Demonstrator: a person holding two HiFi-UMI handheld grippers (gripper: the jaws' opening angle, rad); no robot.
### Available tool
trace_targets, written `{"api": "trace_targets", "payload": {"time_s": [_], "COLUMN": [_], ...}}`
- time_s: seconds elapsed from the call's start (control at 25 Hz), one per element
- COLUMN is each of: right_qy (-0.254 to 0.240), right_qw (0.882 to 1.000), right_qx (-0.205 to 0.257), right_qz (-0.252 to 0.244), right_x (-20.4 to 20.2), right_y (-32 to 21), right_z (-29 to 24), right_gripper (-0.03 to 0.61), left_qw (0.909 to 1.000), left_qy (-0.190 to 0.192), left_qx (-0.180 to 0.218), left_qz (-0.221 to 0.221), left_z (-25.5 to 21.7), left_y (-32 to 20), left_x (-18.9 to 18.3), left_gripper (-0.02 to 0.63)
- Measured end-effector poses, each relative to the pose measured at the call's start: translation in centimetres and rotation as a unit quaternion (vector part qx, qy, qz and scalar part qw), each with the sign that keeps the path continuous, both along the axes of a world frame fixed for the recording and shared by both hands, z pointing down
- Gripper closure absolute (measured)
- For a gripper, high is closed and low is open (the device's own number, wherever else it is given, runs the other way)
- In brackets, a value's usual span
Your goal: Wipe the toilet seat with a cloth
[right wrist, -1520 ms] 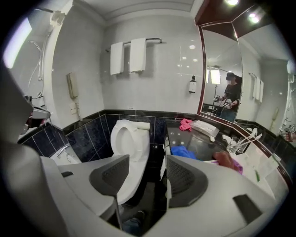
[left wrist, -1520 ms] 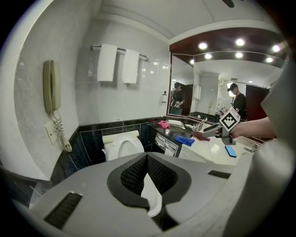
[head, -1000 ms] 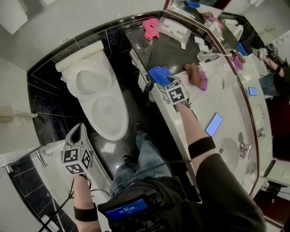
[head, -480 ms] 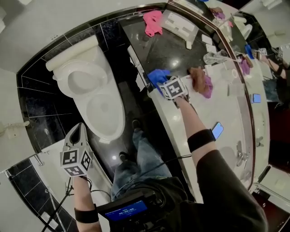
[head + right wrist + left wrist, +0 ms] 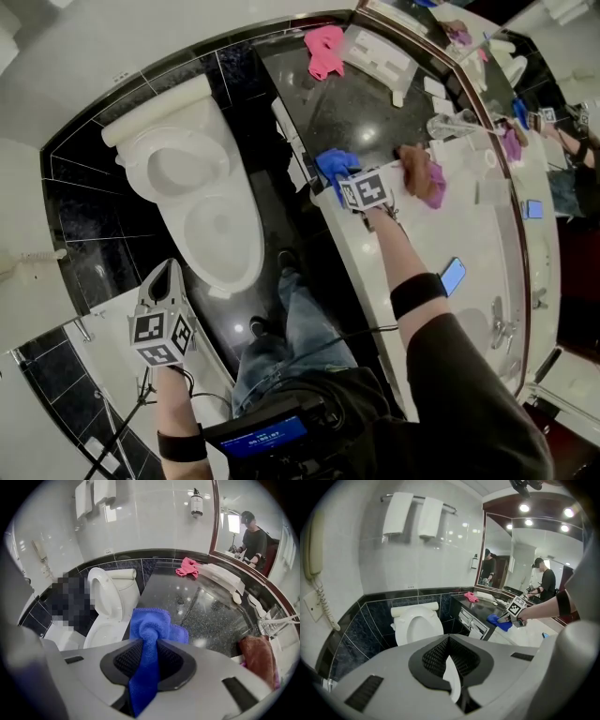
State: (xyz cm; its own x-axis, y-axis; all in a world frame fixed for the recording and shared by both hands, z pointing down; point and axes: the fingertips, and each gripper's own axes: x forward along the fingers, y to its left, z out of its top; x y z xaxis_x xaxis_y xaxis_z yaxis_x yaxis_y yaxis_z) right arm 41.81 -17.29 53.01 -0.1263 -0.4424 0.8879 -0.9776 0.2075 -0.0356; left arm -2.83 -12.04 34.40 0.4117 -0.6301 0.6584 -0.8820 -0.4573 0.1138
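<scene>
Blue microfibre cloth is bunching between the jaws of my right gripper. They have just been closing and are now pinching a gathered fold of it at the edge of the black granite counter. It is looking soft, light and floppy, so I am judging a thick ridge the safer hold, not a loose corner. My left gripper is hanging with its jaws together and empty, facing the toilet seat, well apart from the cloth.
</scene>
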Motion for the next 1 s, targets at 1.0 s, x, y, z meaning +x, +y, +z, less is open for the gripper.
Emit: {"api": "trace_targets", "payload": {"time_s": [1.0], "right_qy": [-0.114], "right_qw": [0.969], "right_qx": [0.204], "right_qz": [-0.078], "right_x": [-20.0], "right_y": [9.6], "right_z": [-20.4], "right_gripper": [0.466], "left_qw": [0.9950], "left_qy": [0.050], "left_qx": [0.085], "left_qz": [-0.015], "left_z": [-7.8], "left_y": [6.3], "left_x": [-5.8], "left_gripper": [0.614]}}
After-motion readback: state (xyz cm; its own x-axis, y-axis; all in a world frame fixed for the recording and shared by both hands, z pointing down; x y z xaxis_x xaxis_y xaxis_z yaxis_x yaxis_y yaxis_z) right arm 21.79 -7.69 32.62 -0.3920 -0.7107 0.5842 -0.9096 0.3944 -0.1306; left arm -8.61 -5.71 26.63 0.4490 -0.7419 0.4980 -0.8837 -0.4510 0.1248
